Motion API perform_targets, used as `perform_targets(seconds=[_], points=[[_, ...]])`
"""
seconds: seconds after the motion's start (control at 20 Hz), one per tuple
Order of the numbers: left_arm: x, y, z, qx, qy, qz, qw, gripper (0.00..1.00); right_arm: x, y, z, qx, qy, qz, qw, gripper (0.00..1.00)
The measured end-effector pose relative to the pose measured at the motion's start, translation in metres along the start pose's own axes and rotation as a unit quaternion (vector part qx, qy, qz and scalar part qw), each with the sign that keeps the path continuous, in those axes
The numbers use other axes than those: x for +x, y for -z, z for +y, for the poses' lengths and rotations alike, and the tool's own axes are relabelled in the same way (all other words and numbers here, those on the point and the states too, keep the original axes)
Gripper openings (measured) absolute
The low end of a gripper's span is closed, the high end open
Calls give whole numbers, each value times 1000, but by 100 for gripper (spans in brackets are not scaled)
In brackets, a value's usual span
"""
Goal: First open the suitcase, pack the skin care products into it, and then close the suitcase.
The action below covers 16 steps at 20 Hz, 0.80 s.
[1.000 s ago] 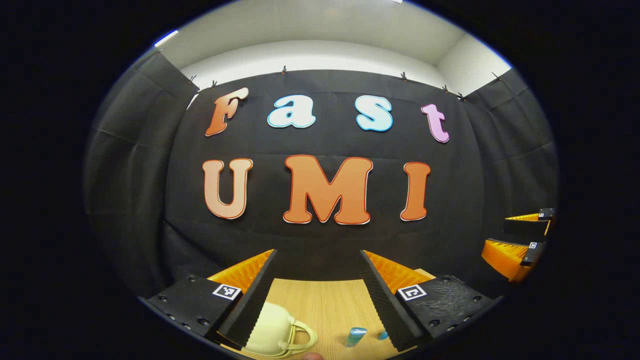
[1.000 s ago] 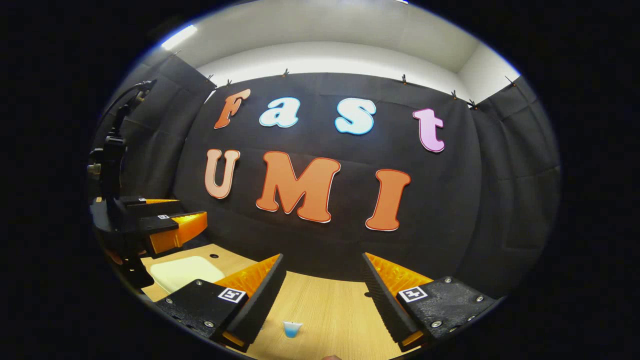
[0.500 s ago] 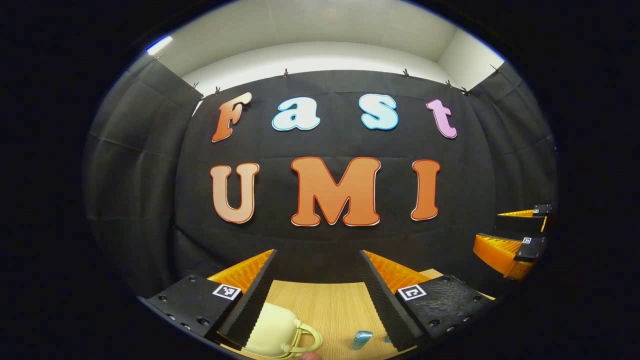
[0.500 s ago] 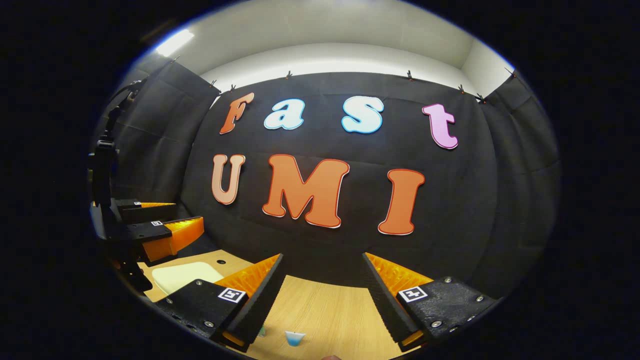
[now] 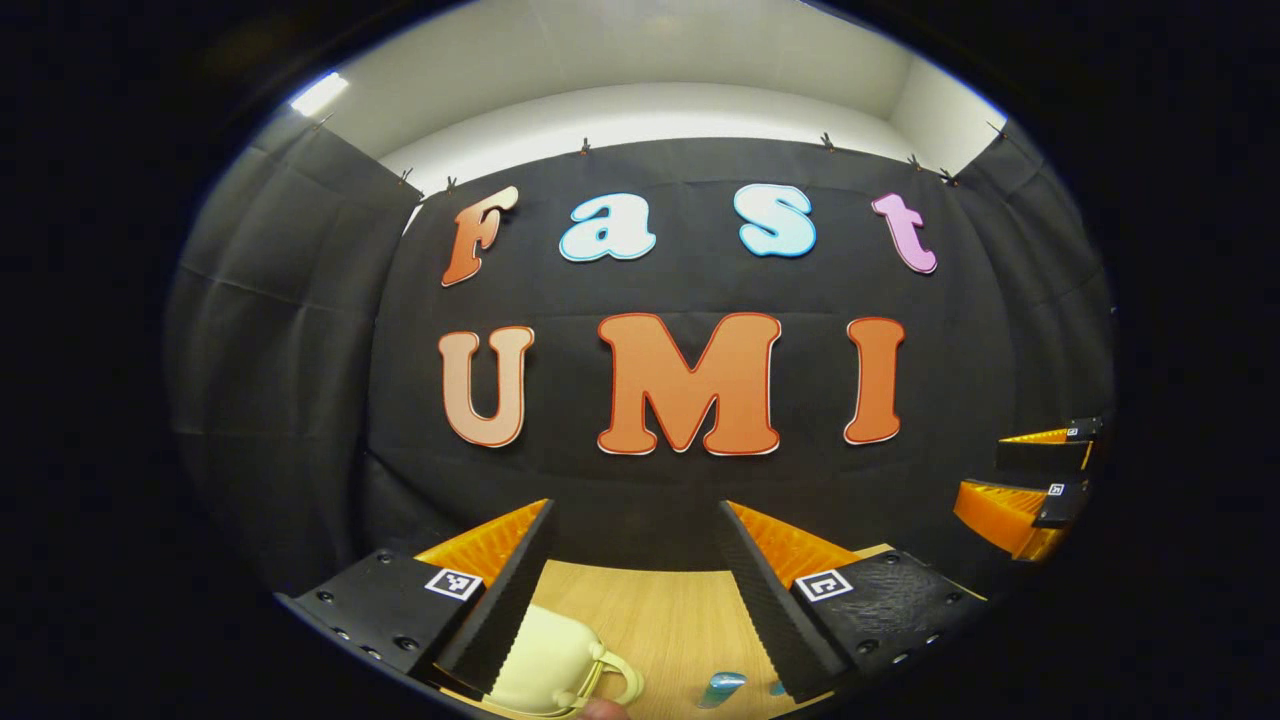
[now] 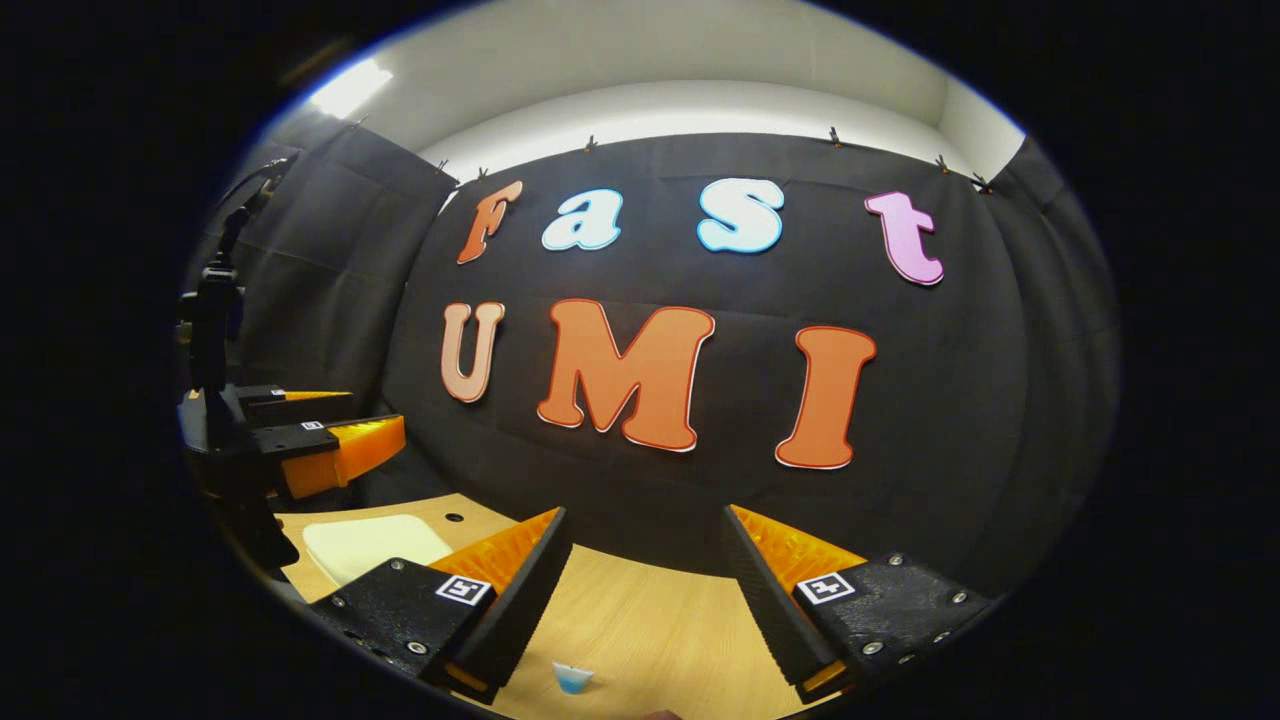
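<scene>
A small cream suitcase [image 5: 540,662] lies shut on the wooden table [image 5: 660,610], its handle [image 5: 622,683] pointing right, low between my left gripper's fingers. The left gripper [image 5: 635,510] is open and held above the table with nothing in it. A blue skin care tube [image 5: 720,688] lies right of the case. In the right gripper view the cream suitcase [image 6: 375,545] sits at the left, and a small blue and white product [image 6: 572,678] lies on the table below my open, empty right gripper [image 6: 645,512].
The right gripper [image 5: 1010,468] hovers at the far right of the left gripper view, and the left gripper [image 6: 360,418] hovers at the left of the right gripper view. Black cloth walls close the booth behind the table. A small hole [image 6: 453,518] marks the tabletop.
Both views have drifted slightly, so the wall has slid right and the table items sit lower. Both grippers stay open and empty.
</scene>
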<state>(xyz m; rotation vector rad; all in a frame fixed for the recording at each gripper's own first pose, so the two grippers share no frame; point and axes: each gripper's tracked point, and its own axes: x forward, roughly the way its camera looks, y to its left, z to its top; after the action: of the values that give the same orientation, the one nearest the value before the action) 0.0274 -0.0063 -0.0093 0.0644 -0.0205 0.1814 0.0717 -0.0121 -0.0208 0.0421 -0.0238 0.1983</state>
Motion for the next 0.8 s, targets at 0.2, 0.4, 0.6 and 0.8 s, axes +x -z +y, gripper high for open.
perform_targets(seconds=[0.2, 0.4, 0.6, 0.8], points=[[-1, 6, 13, 17, -30, -2, 999, 98, 8, 6, 1, 2, -23, -1, 1000, 95], [6, 24, 28, 64, -30, 8, 997, 98, 14, 12, -2, -1, -23, 1, 1000, 95], [11, 77, 29, 108, 10, 59, 992, 98, 20, 21, -7, 1, -2, 10, 1000, 95], [10, 140, 18, 176, 62, 106, 977, 98, 23, 28, -8, -1, 15, 23, 1000, 95]])
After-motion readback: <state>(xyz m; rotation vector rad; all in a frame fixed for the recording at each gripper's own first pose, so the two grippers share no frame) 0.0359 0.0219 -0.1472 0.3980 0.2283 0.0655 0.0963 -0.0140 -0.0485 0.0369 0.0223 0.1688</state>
